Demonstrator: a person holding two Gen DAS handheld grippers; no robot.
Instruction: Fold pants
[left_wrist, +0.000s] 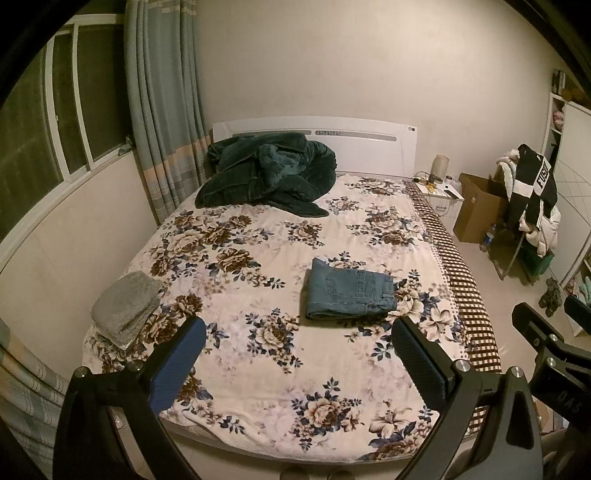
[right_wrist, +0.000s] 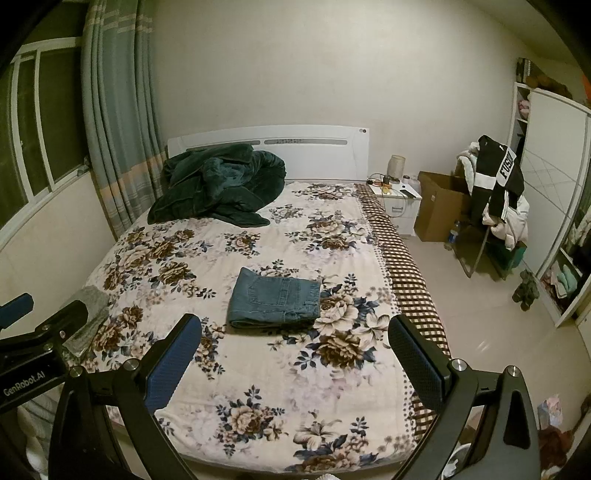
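Observation:
The blue jeans (left_wrist: 349, 290) lie folded into a compact rectangle on the floral bedspread (left_wrist: 258, 258), right of the bed's middle; they also show in the right wrist view (right_wrist: 275, 297). My left gripper (left_wrist: 297, 328) is open and empty, held above the foot of the bed, well short of the jeans. My right gripper (right_wrist: 295, 325) is open and empty too, held beside the left one at about the same height. Part of the right gripper shows at the left wrist view's right edge, and the left gripper at the right wrist view's left edge.
A folded grey garment (left_wrist: 125, 308) lies at the bed's near left corner. A dark green blanket (left_wrist: 266, 173) is heaped by the headboard. A nightstand (left_wrist: 443, 199), cardboard box (left_wrist: 476, 206) and a chair piled with clothes (left_wrist: 532, 199) stand right of the bed; window and curtains on the left.

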